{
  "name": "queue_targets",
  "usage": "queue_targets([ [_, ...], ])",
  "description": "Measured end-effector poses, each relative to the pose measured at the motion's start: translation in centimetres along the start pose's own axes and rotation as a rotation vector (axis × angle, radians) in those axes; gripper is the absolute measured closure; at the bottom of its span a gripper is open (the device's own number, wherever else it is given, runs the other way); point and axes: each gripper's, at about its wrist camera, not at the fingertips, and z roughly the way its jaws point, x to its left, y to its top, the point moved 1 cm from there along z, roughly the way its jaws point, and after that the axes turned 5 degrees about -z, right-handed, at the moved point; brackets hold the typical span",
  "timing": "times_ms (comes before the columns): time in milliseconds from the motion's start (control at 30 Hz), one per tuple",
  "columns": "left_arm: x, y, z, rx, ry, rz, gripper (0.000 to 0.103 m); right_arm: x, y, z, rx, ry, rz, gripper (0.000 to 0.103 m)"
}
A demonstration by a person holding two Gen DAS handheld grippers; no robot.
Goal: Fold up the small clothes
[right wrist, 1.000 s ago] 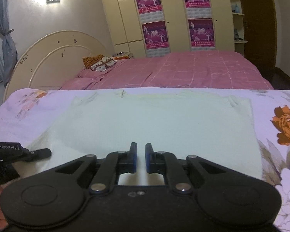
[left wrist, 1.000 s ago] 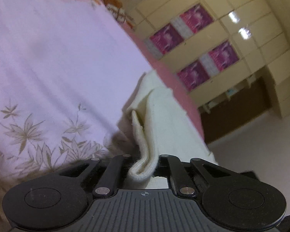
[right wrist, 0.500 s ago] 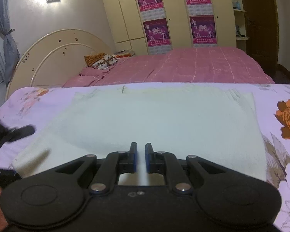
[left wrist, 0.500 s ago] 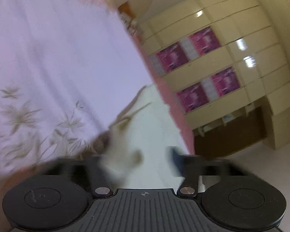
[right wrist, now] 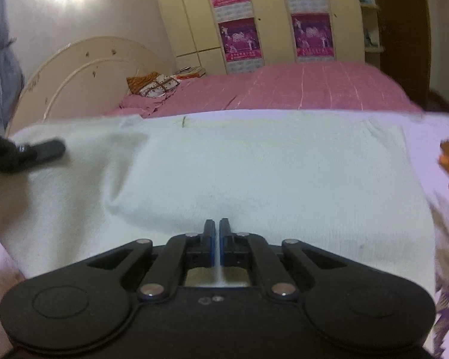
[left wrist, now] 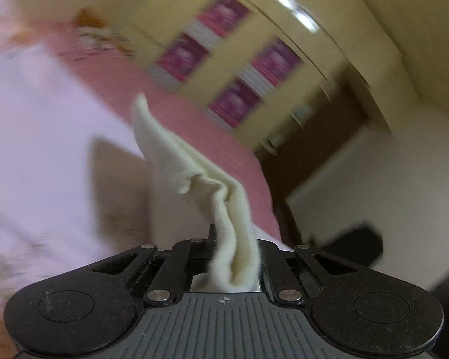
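A cream garment lies spread on a lilac floral sheet. My left gripper is shut on the garment's left edge, which hangs bunched between the fingers and is lifted off the sheet. In the right wrist view the left gripper shows at the far left, above the garment. My right gripper is shut on the garment's near edge, with cloth pinched between the blue pads and raised a little.
A pink bed with a cream headboard and a patterned pillow stands behind. Wardrobe doors with magenta posters line the back wall. A dark doorway is at the right.
My left gripper opened, then shut again on the garment's edge and lifted it up and inward. My right gripper rose slightly, raising the near edge.
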Motion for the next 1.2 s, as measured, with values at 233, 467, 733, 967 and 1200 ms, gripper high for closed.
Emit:
queue_targets([
  [233,-8.6,-4.0,7.5,0.240,-0.002,0.240,0.096,-8.4,-1.1,-4.4,-0.064,0.073,0.398,0.086],
  [467,-10.2,-3.1,5.2,0.187,-0.129,0.243,0.030,-17.0,-4.1,-10.4,-0.135,0.185,0.666,0.065],
  [733,-1.2,5.5,7.4,0.129,0.122,0.160,0.030,-16.2,-3.3,-10.1,-0.124,0.243,0.636,0.065],
  [967,-0.2,4.3,11.1,0.221,0.176,0.259,0.030,-14.2,-1.3,-6.5,-0.035,0.154,0.502,0.068],
  [1200,-0.8,4.1,9.3,0.197,0.155,0.268,0.030,-11.7,-0.1,-6.2,-0.021,0.088,0.303,0.091],
])
